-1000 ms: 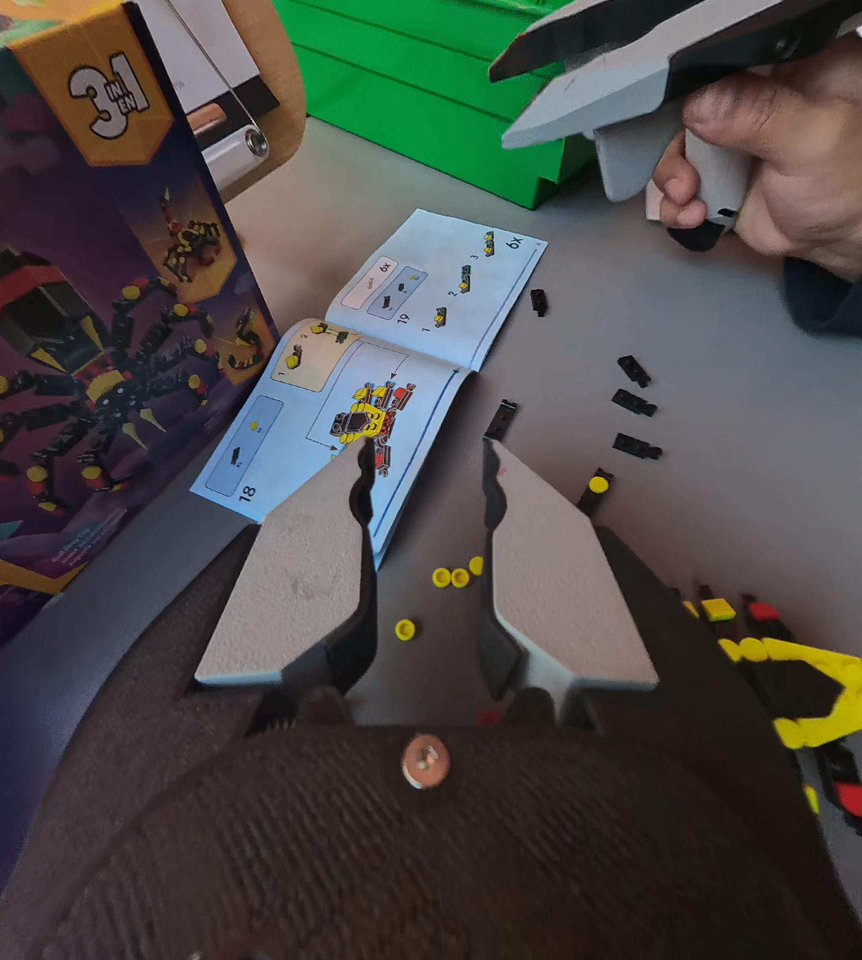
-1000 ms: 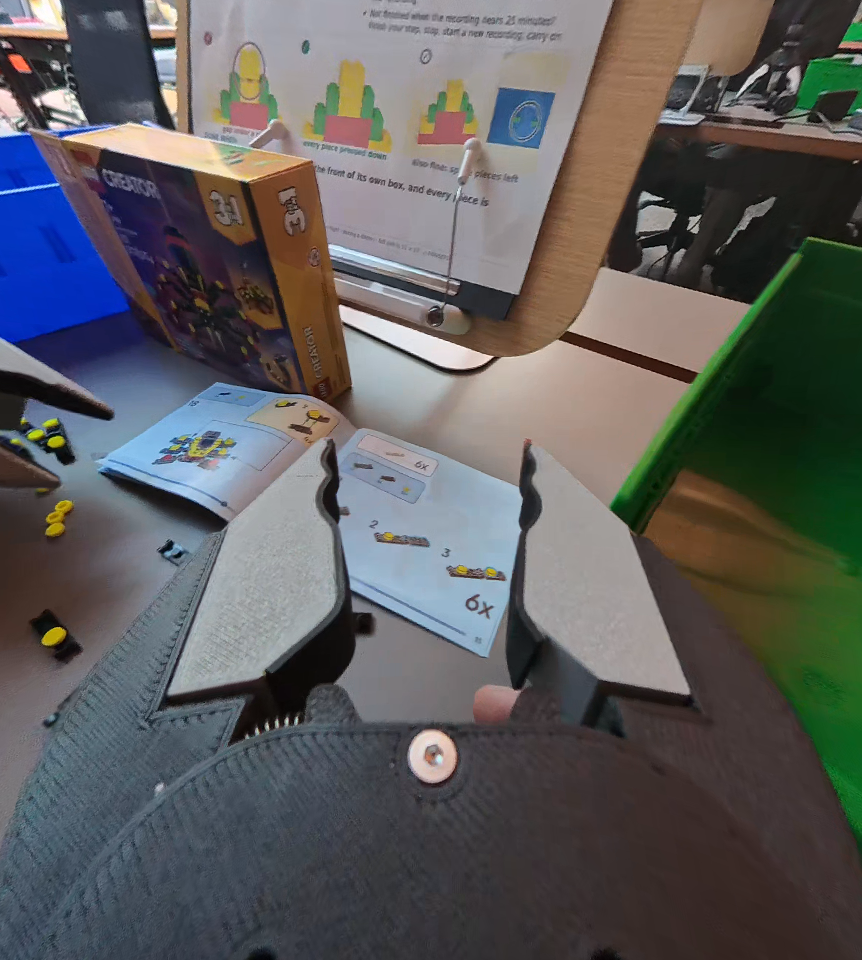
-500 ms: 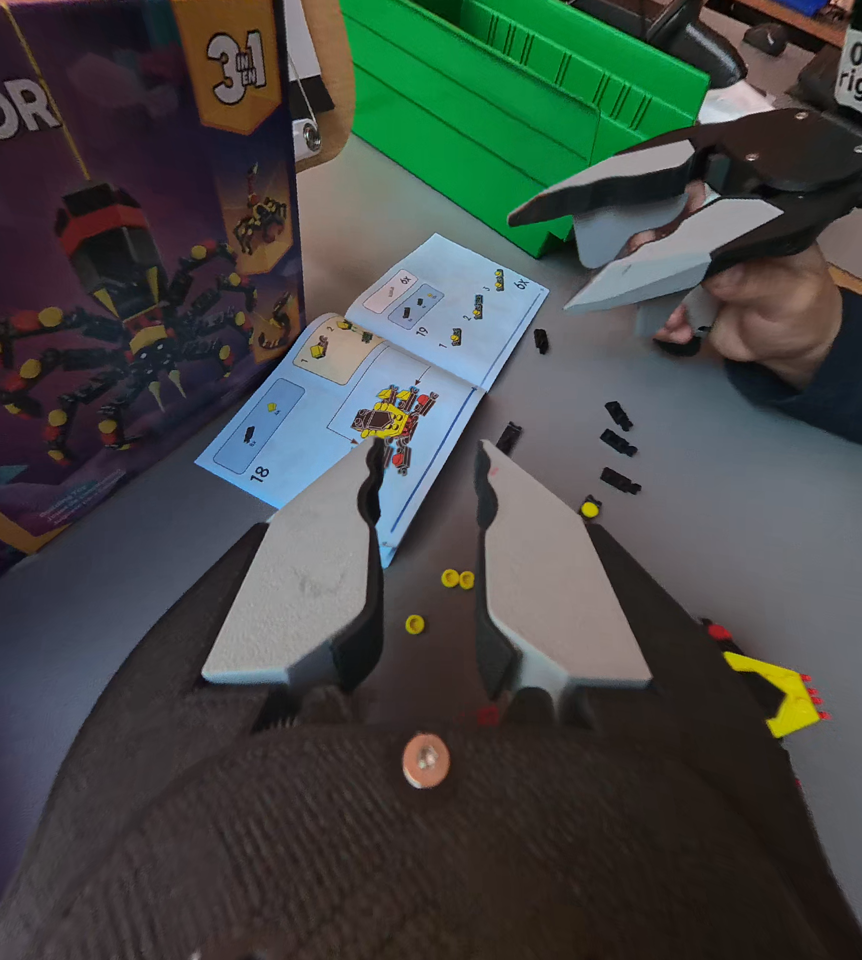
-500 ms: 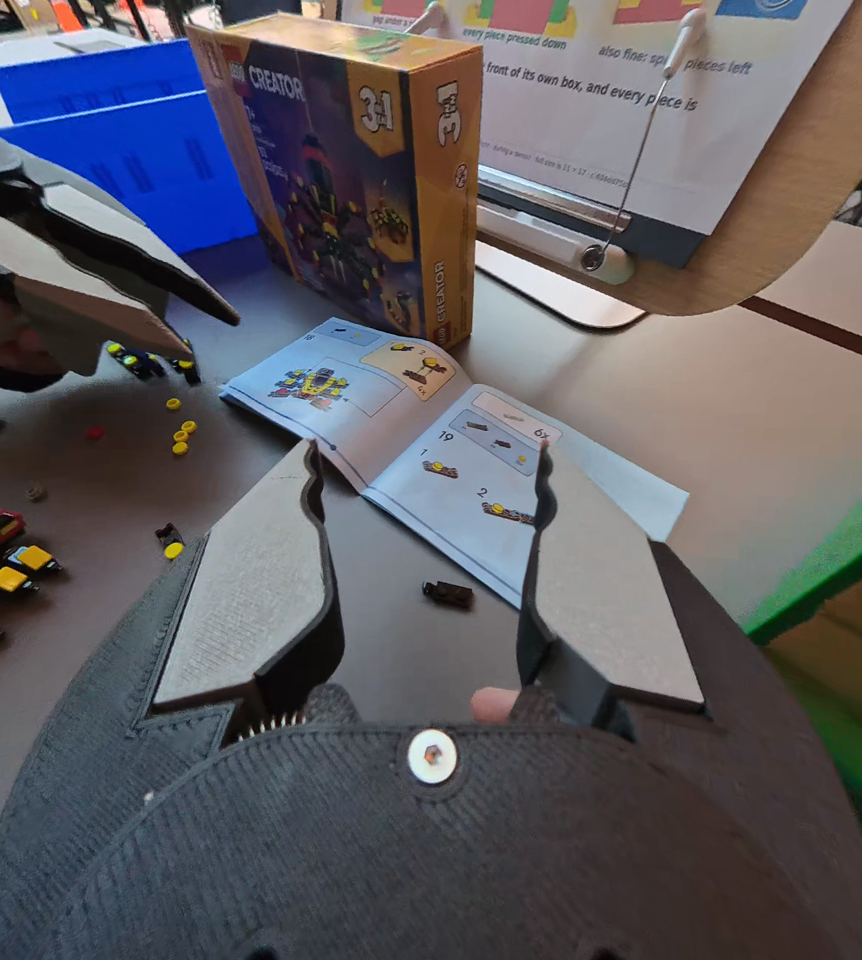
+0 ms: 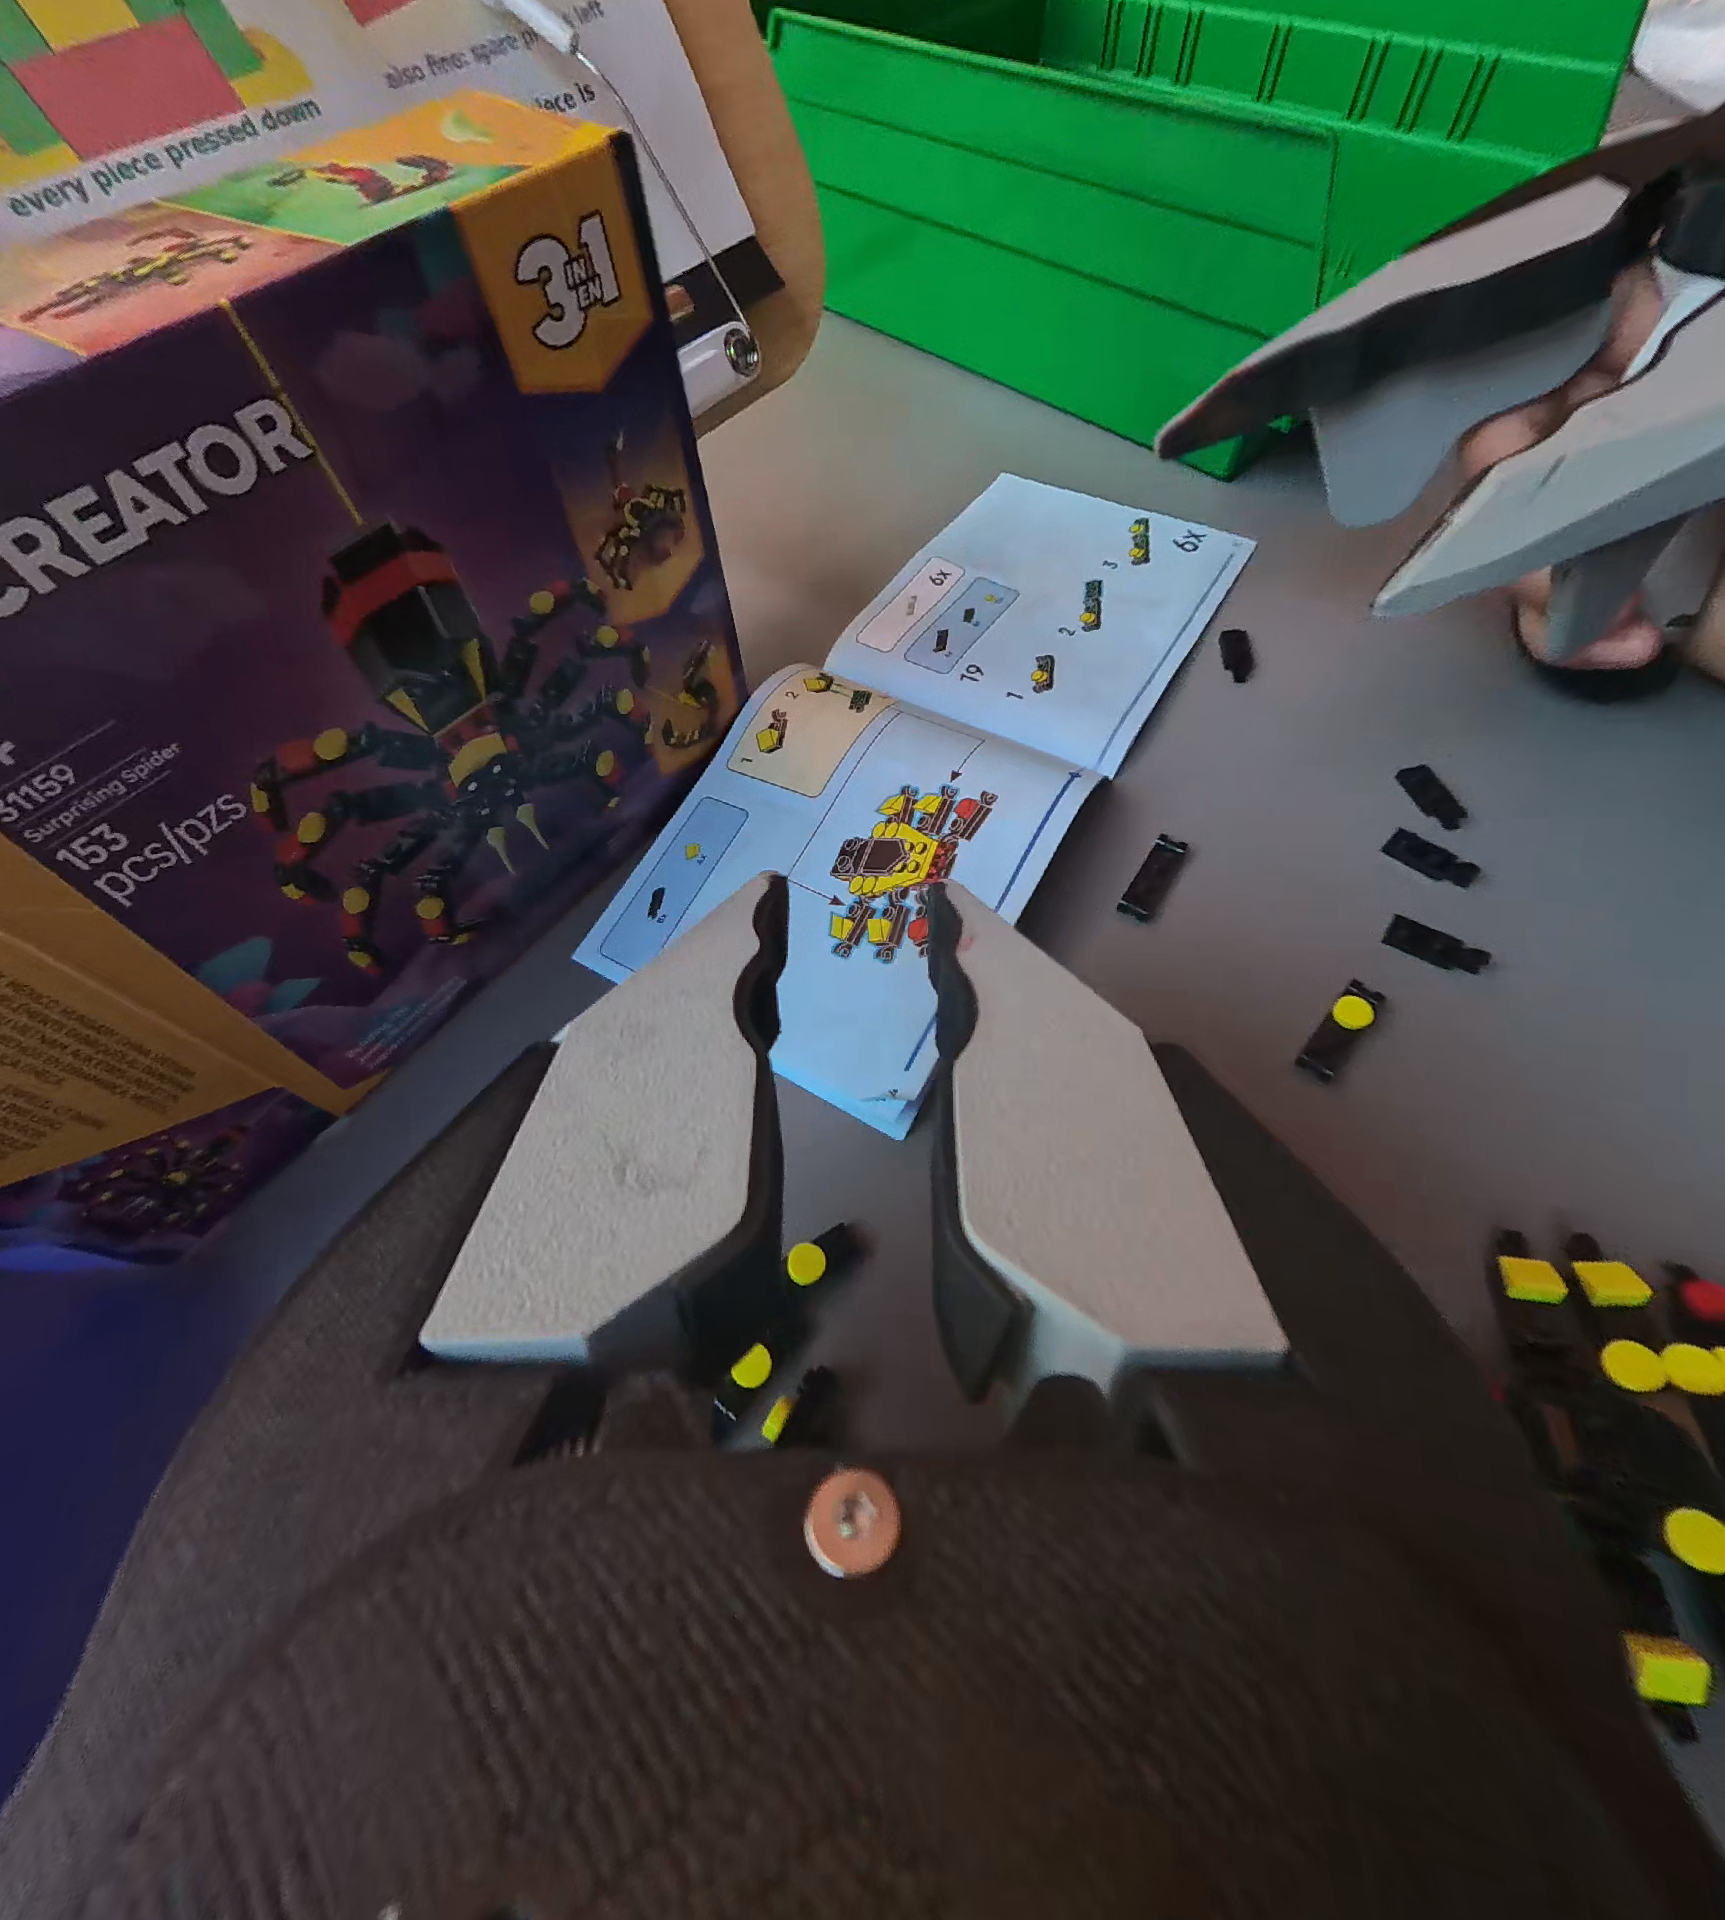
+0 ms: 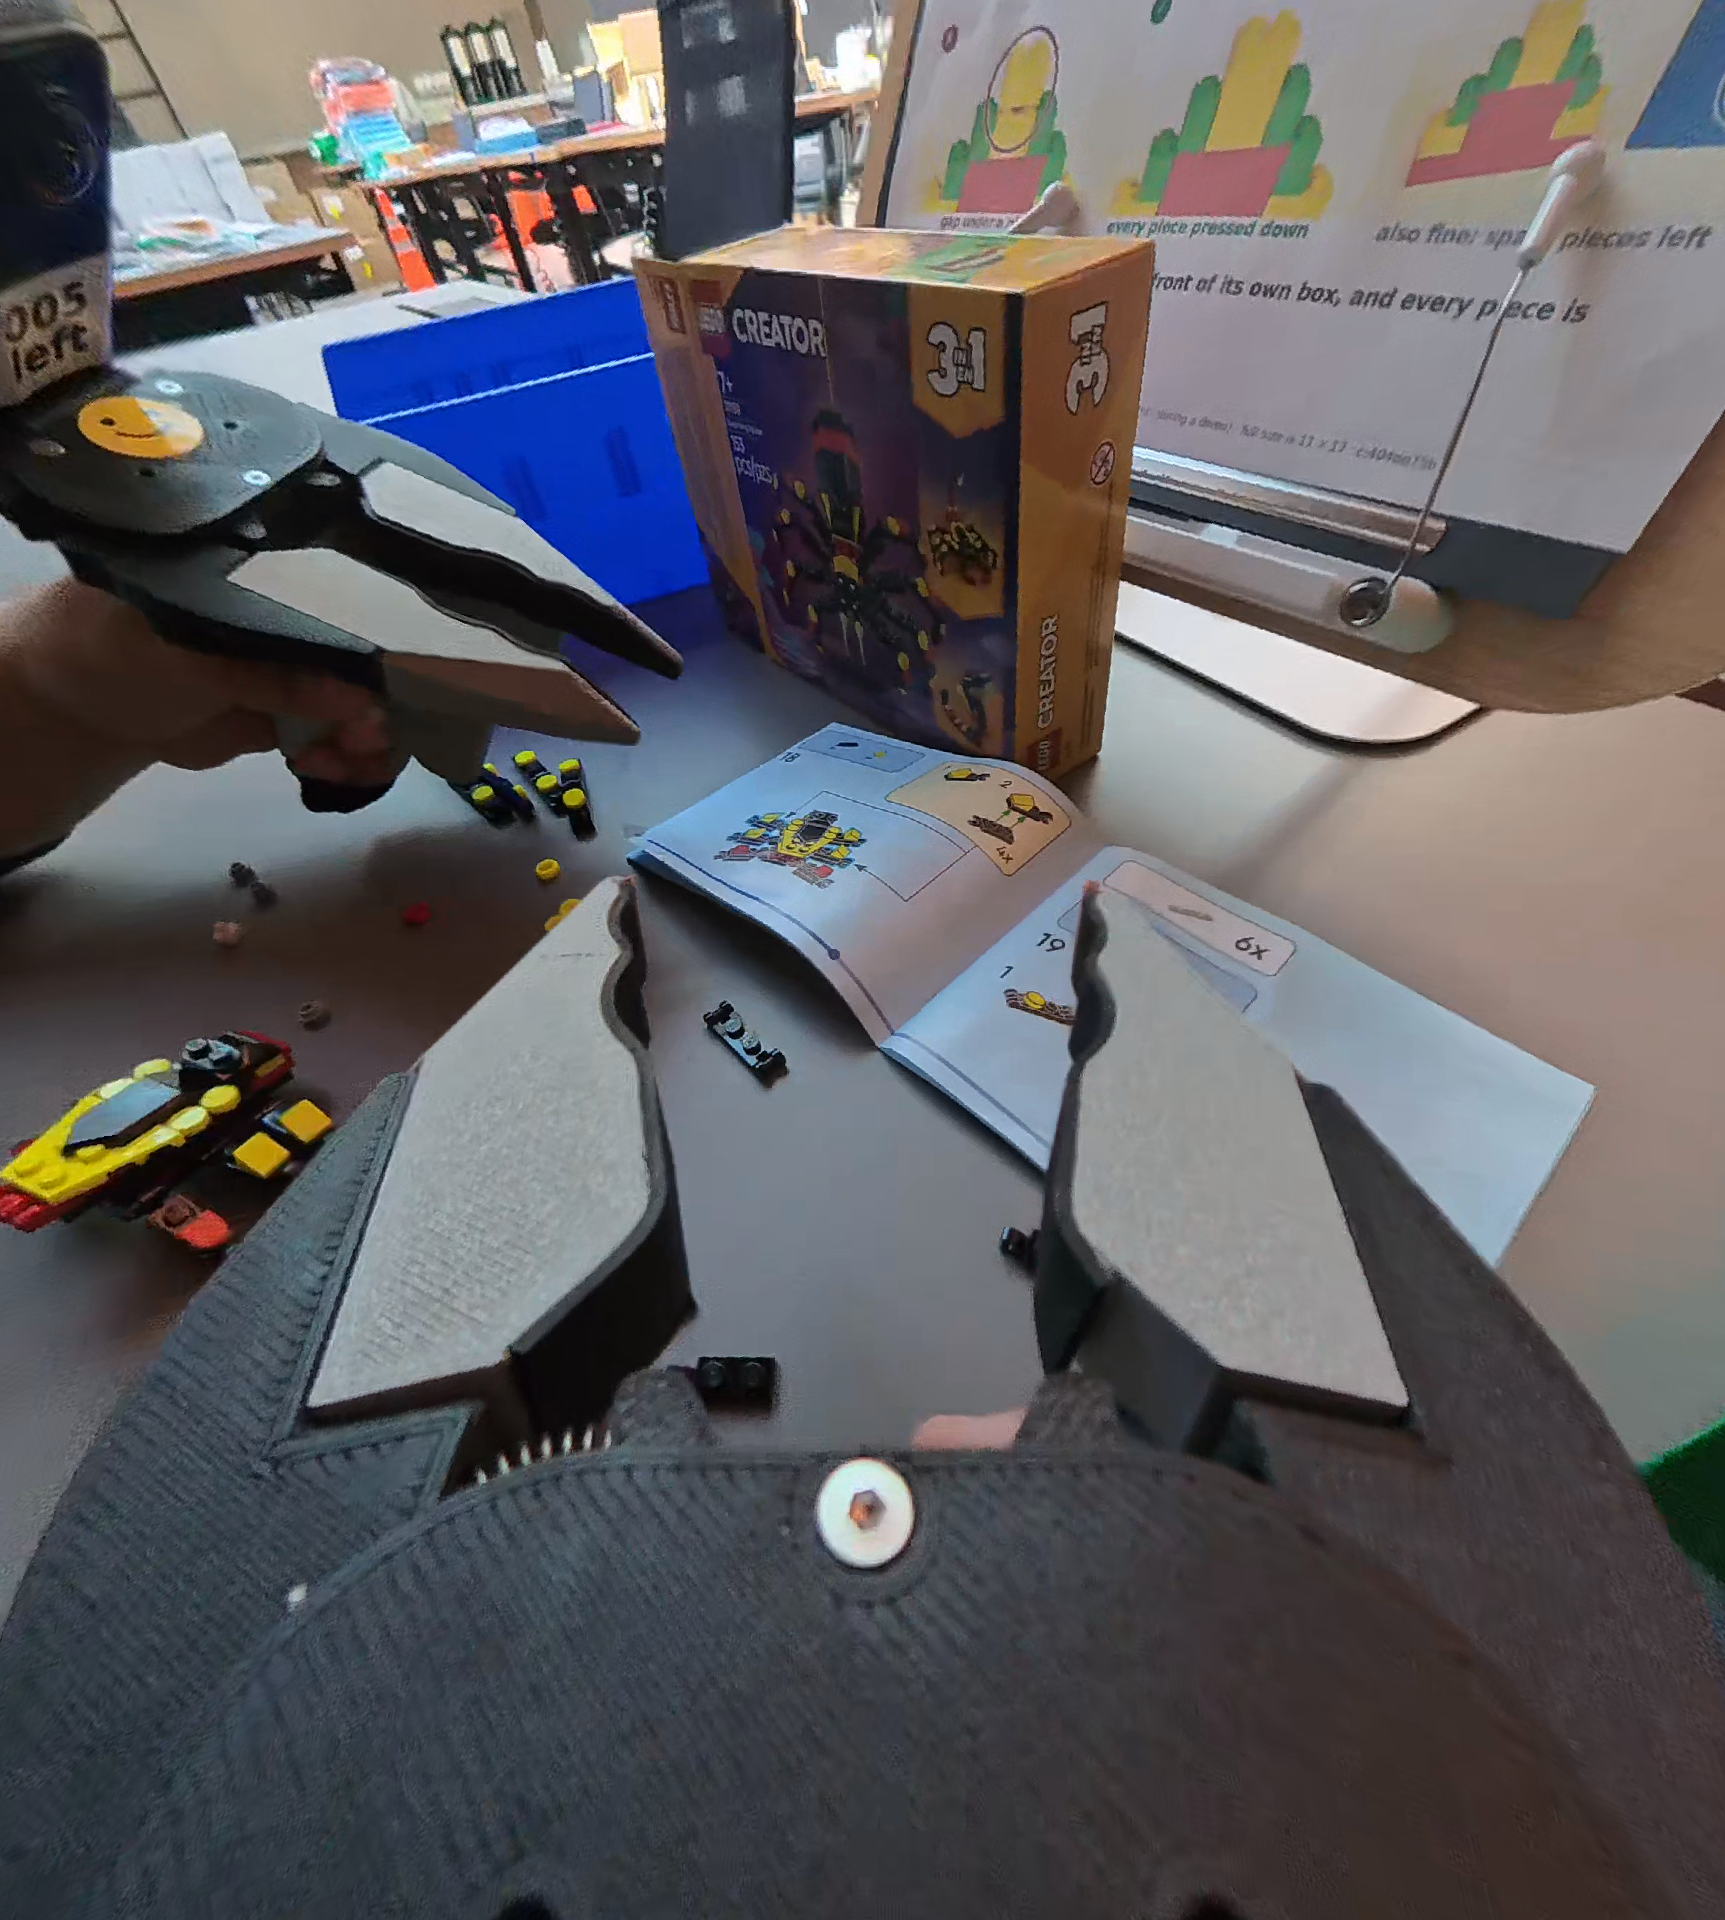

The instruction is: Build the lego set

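Note:
My left gripper (image 5: 856, 914) is open with a narrow gap and empty, held above the table near the open instruction booklet (image 5: 951, 727). Small black pieces with yellow round tiles (image 5: 804, 1263) lie below between its fingers. My right gripper (image 6: 856, 914) is wide open and empty, over a loose black plate (image 6: 746, 1042); another black piece (image 6: 733, 1374) lies near its base. The part-built yellow, black and red model (image 6: 141, 1127) sits on the table to the left, and also shows in the left wrist view (image 5: 1720, 1455). The left gripper (image 6: 655, 691) also shows in the right wrist view.
The set's box (image 5: 266, 675) stands upright behind the booklet. A green bin (image 5: 1097, 208) is at the back right and a blue bin (image 6: 525, 436) behind the box. Several loose black plates (image 5: 1429, 857) lie right of the booklet. A board with a poster (image 6: 1460, 312) stands behind. The right tips stand about 8 cm off the loose black plate (image 6: 746, 1042). Look for it in the left wrist view (image 5: 1158, 870) too.
Both grippers stayed open. My left gripper moved over the black-and-yellow pieces, closer to the box. My right gripper swung left from the green bin and came over the loose black plates.

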`<state>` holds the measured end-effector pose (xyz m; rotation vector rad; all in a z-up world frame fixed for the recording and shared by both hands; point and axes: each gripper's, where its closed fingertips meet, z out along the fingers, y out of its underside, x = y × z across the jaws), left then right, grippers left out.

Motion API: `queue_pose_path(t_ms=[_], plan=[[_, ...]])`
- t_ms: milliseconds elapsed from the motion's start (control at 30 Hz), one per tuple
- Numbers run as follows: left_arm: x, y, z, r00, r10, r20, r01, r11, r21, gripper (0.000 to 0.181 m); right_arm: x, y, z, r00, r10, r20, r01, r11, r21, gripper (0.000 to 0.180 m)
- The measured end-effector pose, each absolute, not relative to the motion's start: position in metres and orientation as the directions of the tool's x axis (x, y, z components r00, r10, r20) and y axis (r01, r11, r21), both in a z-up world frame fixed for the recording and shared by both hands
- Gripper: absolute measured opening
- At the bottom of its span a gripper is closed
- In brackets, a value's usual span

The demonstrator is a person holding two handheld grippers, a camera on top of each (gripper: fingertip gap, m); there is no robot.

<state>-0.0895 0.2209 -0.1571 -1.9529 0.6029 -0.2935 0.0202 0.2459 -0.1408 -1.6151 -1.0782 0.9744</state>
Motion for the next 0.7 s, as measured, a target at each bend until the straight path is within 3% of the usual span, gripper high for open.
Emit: queue_pose_path(t_ms=[167, 300, 433, 533, 700], plan=[[-0.079, 0.218, -0.166, 0.813, -0.563, -0.148, -0.389, -0.338, -0.857, 0.018, 0.024, 0.238, -0.130, 0.241, 0.970, 0.038, 0.175, -0.005, -0.985, 0.067], [-0.069, 0.221, -0.156, 0.819, -0.558, -0.134, -0.357, -0.311, -0.881, 0.016, 0.030, 0.244, -0.126, 0.325, 0.944, 0.063, 0.160, 0.011, -0.987, 0.072], [-0.098, 0.227, -0.158, 0.818, -0.481, -0.314, -0.470, -0.244, -0.849, 0.004, 0.037, 0.250, -0.130, 0.416, 0.898, 0.147, 0.218, 0.058, -0.974, 0.070], [-0.125, 0.233, -0.168, 0.756, -0.386, -0.528, -0.629, -0.210, -0.748, 0.003, 0.041, 0.248, -0.134, 0.448, 0.878, 0.166, 0.250, 0.055, -0.967, 0.064], [-0.125, 0.231, -0.162, 0.825, -0.390, -0.409, -0.518, -0.232, -0.823, 0.005, 0.043, 0.235, -0.134, 0.453, 0.877, 0.164, 0.249, 0.053, -0.967, 0.059]])
